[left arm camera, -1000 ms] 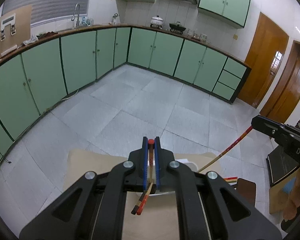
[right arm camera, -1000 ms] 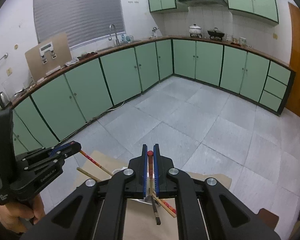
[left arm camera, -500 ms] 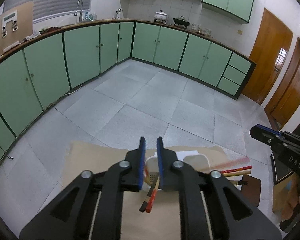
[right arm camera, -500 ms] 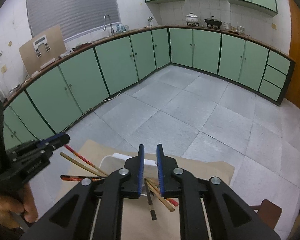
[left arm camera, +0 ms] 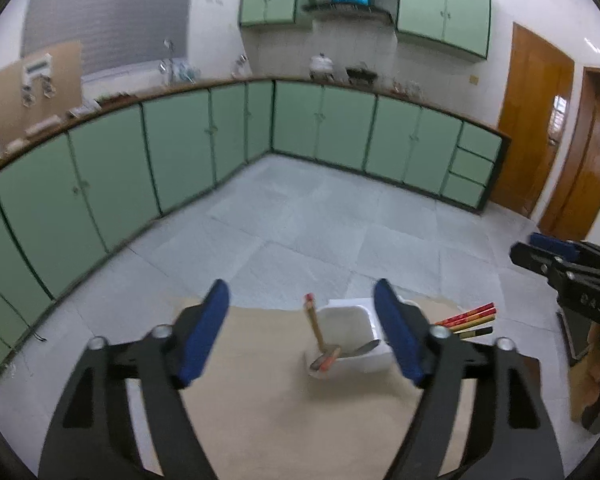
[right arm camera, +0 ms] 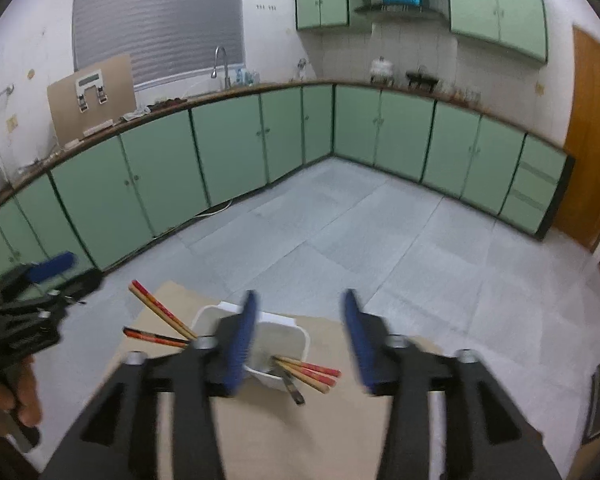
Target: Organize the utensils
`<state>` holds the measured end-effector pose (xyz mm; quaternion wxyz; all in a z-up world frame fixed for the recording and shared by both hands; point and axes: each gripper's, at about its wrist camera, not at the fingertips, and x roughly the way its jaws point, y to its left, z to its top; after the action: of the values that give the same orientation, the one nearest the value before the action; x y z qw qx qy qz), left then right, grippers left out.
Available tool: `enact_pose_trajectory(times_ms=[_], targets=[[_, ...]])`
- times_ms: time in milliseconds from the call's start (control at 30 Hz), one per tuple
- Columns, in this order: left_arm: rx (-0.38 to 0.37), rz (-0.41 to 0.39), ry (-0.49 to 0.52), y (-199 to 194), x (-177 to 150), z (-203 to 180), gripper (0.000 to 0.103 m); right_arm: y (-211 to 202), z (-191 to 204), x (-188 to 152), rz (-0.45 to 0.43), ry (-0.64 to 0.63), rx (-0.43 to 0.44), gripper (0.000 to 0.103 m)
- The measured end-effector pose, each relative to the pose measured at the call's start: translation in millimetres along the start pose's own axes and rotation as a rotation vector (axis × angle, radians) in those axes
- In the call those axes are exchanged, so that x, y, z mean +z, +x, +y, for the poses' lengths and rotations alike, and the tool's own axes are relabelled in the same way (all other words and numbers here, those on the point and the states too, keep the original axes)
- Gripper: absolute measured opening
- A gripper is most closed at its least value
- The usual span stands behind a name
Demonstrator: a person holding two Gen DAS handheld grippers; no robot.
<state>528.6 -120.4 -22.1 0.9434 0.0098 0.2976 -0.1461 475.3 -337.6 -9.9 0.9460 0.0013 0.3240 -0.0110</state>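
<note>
A white plastic bin (left arm camera: 348,332) stands on the beige table (left arm camera: 280,408). Red-and-tan chopsticks (left arm camera: 314,320) and a metal utensil lie across its rim; more chopstick ends (left arm camera: 470,320) stick out on its right. My left gripper (left arm camera: 300,336) is open and empty, above and before the bin. In the right wrist view the bin (right arm camera: 278,344) holds chopsticks (right arm camera: 308,372) on its right and more chopsticks (right arm camera: 160,312) on its left. My right gripper (right arm camera: 300,340) is open and empty just above it.
Green cabinets (left arm camera: 180,152) line the far walls around a grey tiled floor (left arm camera: 320,224). Wooden doors (left arm camera: 536,120) stand at the right. The right gripper (left arm camera: 568,276) shows at the right edge of the left wrist view; the left gripper (right arm camera: 28,304) at the left edge of the right wrist view.
Both grippers were shut on chopsticks a second ago. They opened, the chopsticks dropped into the bin, and both jaws now stand wide apart and empty.
</note>
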Motion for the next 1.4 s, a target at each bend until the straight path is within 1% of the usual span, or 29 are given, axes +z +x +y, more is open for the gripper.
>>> enact_pose_trajectory(times_ms=[33,67,100,167,233,333,400,433,500,600,667,800,867,933,1033,1067,1167,1233,1267,1400], targets=[[0.011,-0.019,-0.006,-8,-7,1,0.085,-5,3,-7,-0.014,-0.006,-0.025,0.076],[0.011,-0.028,-0.019,-14,-14,2,0.087,-10,8,-14,-0.028,-0.010,-0.046,0.080],[0.012,-0.029,-0.030,-17,-18,1,0.089,-15,12,-22,-0.043,-0.017,-0.053,0.085],[0.019,-0.010,-0.042,-28,-37,2,0.090,-25,22,-41,-0.068,-0.045,-0.069,0.088],[0.034,0.003,-0.028,-43,-59,1,0.094,-37,30,-60,-0.095,-0.059,-0.089,0.094],[0.058,-0.026,0.000,-73,-90,0,0.095,-57,37,-91,-0.112,-0.050,-0.098,0.096],[0.071,-0.062,-0.011,-99,-110,1,0.095,-74,41,-117,-0.120,-0.034,-0.096,0.096],[0.074,-0.075,-0.013,-111,-117,3,0.096,-80,43,-124,-0.122,-0.031,-0.093,0.096],[0.091,-0.105,-0.003,-136,-134,1,0.096,-102,47,-147,-0.138,-0.019,-0.090,0.097],[0.104,-0.144,0.018,-176,-158,-6,0.097,-136,53,-172,-0.168,0.003,-0.093,0.097],[0.108,-0.162,0.007,-201,-172,-6,0.097,-161,58,-186,-0.182,0.027,-0.092,0.097],[0.139,-0.160,-0.032,-253,-204,-5,0.097,-202,63,-210,-0.175,0.089,-0.092,0.097],[0.139,-0.157,-0.047,-278,-218,-4,0.097,-225,67,-222,-0.186,0.106,-0.088,0.097],[0.176,-0.155,-0.046,-301,-230,-3,0.097,-249,73,-235,-0.198,0.098,-0.089,0.097],[0.200,-0.190,-0.088,-341,-248,2,0.097,-279,79,-255,-0.193,0.105,-0.099,0.097],[0.226,-0.199,-0.090,-356,-255,2,0.097,-287,81,-260,-0.193,0.106,-0.106,0.097],[0.246,-0.207,-0.093,-384,-269,1,0.097,-318,85,-280,-0.205,0.125,-0.169,0.097],[0.283,-0.207,-0.070,-403,-278,-5,0.097,-339,88,-291,-0.212,0.146,-0.216,0.097],[0.291,-0.211,-0.074,-414,-284,-6,0.097,-347,88,-296,-0.218,0.151,-0.232,0.097],[0.279,-0.208,-0.075,-440,-296,-15,0.097,-384,91,-307,-0.263,0.145,-0.287,0.097]])
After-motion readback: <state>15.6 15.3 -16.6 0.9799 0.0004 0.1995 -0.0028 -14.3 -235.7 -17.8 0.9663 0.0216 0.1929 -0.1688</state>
